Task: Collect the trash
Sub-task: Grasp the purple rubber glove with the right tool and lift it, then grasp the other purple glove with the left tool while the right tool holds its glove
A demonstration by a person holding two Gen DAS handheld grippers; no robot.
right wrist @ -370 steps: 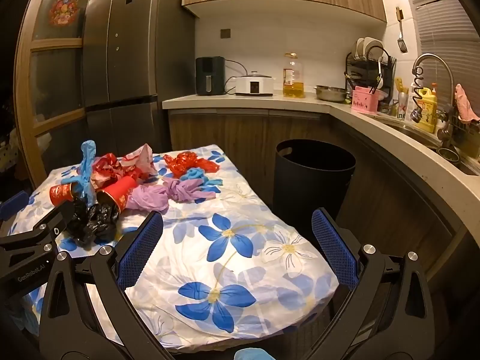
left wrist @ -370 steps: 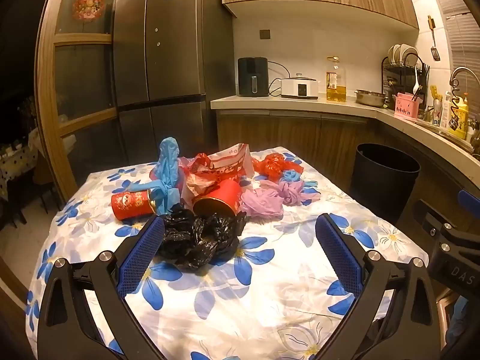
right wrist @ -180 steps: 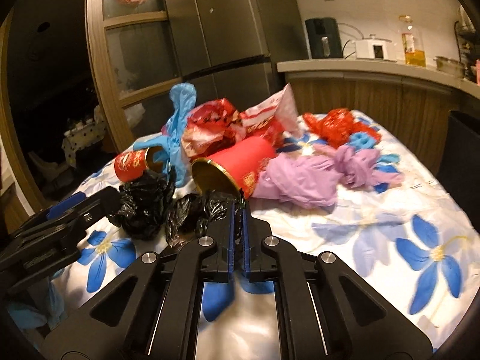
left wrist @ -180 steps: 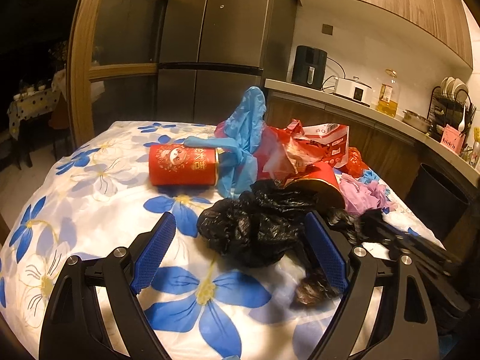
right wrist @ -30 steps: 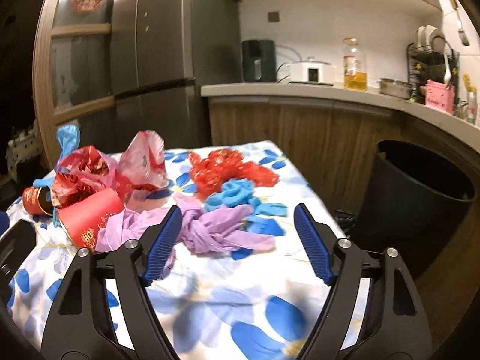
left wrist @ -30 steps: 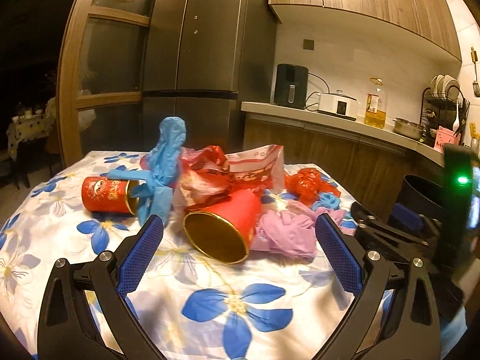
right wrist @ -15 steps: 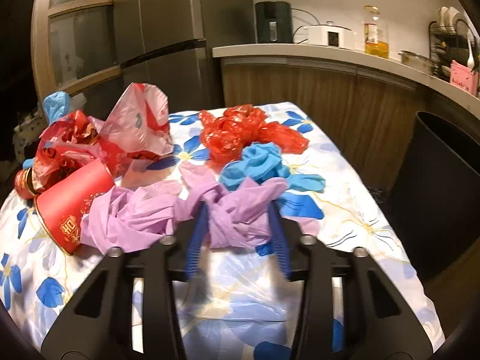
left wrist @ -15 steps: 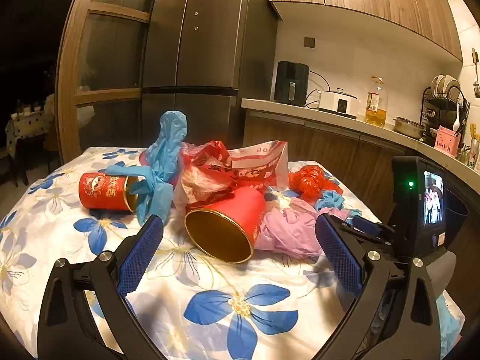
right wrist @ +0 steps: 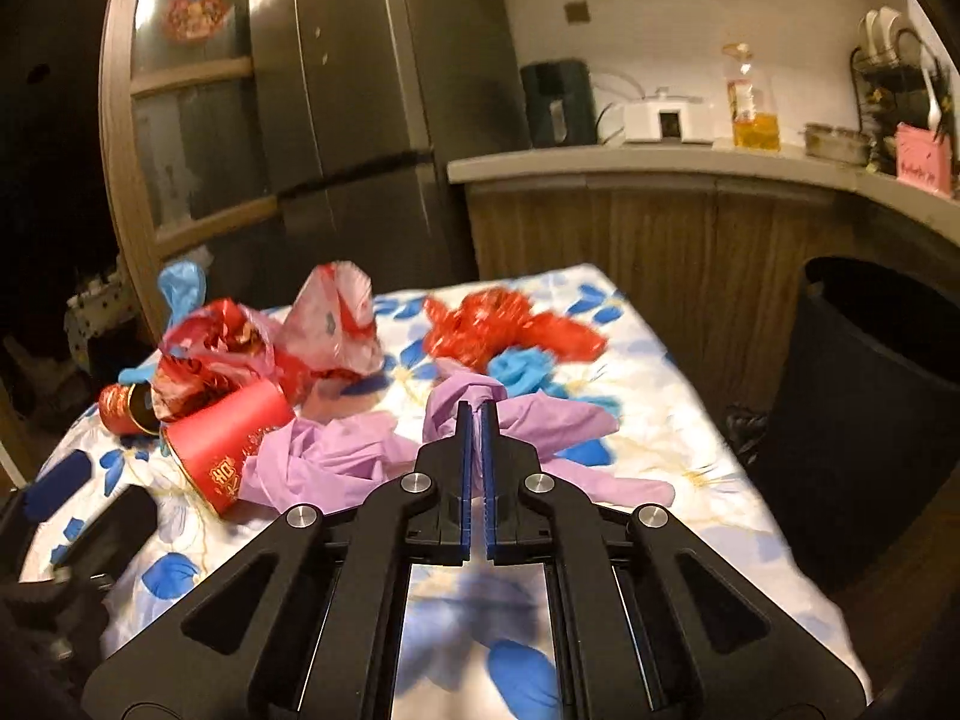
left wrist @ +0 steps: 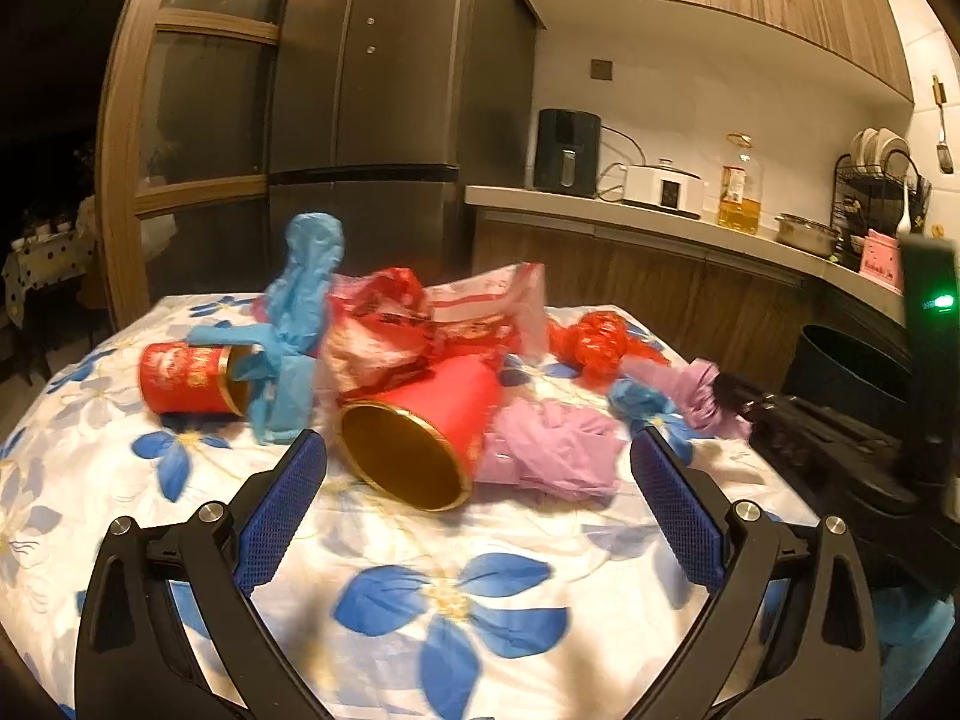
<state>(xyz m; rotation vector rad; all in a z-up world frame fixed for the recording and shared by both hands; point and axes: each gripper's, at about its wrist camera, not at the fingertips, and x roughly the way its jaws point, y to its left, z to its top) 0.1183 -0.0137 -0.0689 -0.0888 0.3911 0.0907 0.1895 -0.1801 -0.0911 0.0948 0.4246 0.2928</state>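
My right gripper (right wrist: 475, 414) is shut on the purple plastic bag (right wrist: 360, 450), pinching its bunched top; the bag lifts a little off the floral tablecloth (right wrist: 690, 420). In the left wrist view the same purple bag (left wrist: 552, 450) lies right of a tipped red cup (left wrist: 426, 420). My left gripper (left wrist: 474, 468) is open and empty, just in front of that cup. Behind lie a red can (left wrist: 180, 378), a blue glove (left wrist: 300, 324), crumpled red and white wrappers (left wrist: 444, 318), a red plastic bag (right wrist: 498, 324) and a small blue bag (right wrist: 522, 369).
A black trash bin (right wrist: 870, 396) stands on the floor right of the table. A wooden counter (right wrist: 660, 162) with appliances runs behind it. A dark fridge (left wrist: 372, 120) stands behind the table. The table's front edge is close under both grippers.
My right gripper has closed around the purple bag and pulled its top upward. The left gripper has moved slightly closer to the red cup. Earlier, the black bag left the table.
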